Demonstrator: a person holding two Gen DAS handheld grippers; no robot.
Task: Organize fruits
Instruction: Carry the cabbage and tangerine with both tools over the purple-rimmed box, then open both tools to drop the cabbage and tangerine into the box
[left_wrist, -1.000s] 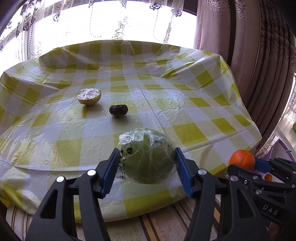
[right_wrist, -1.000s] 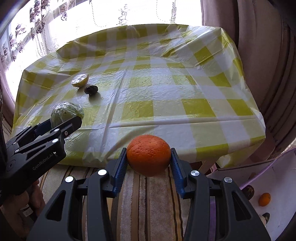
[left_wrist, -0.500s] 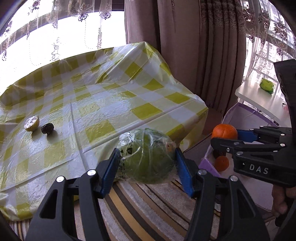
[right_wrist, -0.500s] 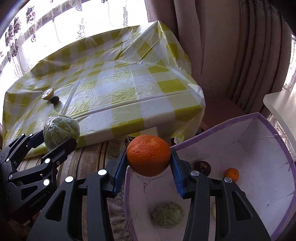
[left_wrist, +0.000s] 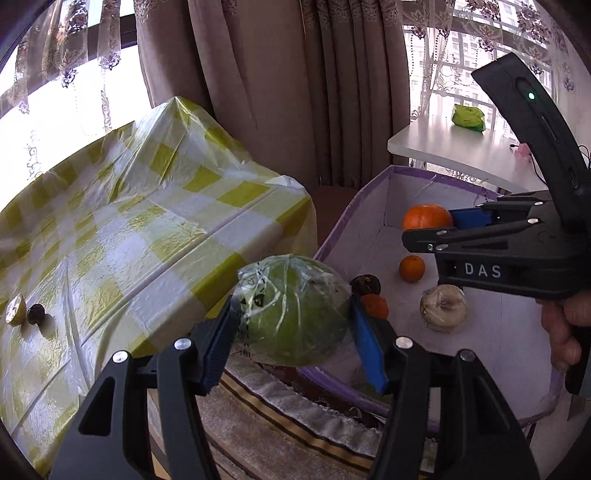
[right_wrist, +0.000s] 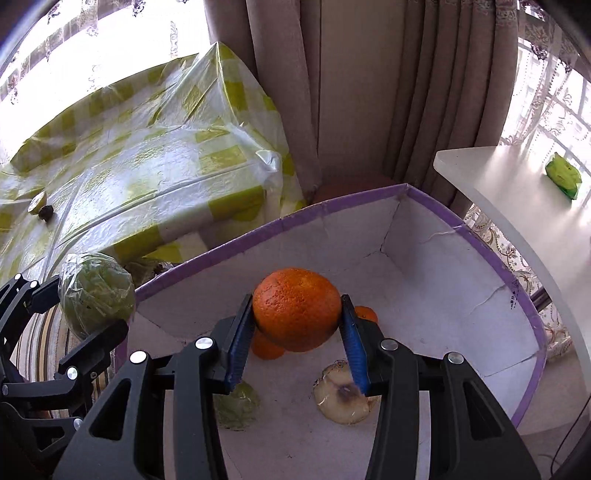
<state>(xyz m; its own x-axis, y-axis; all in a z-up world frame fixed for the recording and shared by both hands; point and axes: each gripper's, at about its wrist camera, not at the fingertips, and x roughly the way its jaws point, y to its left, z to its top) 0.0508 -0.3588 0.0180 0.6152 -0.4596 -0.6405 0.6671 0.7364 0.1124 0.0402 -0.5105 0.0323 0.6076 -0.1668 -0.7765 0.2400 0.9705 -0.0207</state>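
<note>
My left gripper (left_wrist: 295, 332) is shut on a plastic-wrapped green fruit (left_wrist: 293, 310), held just outside the near left rim of a white box with purple edging (left_wrist: 354, 206). The same fruit (right_wrist: 96, 295) shows in the right wrist view. My right gripper (right_wrist: 295, 339) is shut on a large orange (right_wrist: 297, 308) and holds it above the inside of the box (right_wrist: 332, 210). In the left wrist view the right gripper (left_wrist: 428, 230) holds that orange (left_wrist: 426, 218) over the box.
In the box lie small oranges (left_wrist: 412, 268), a dark fruit (left_wrist: 365, 284), a wrapped pale fruit (right_wrist: 345, 398) and a wrapped green fruit (right_wrist: 236, 406). The checked table (left_wrist: 129, 221) holds a half lemon (left_wrist: 16, 314) and a dark fruit (left_wrist: 36, 314). A white side table (right_wrist: 517, 184) stands right.
Both grippers have swung right from the checked table to the box, each still holding its fruit. The orange is now over the box's inside.
</note>
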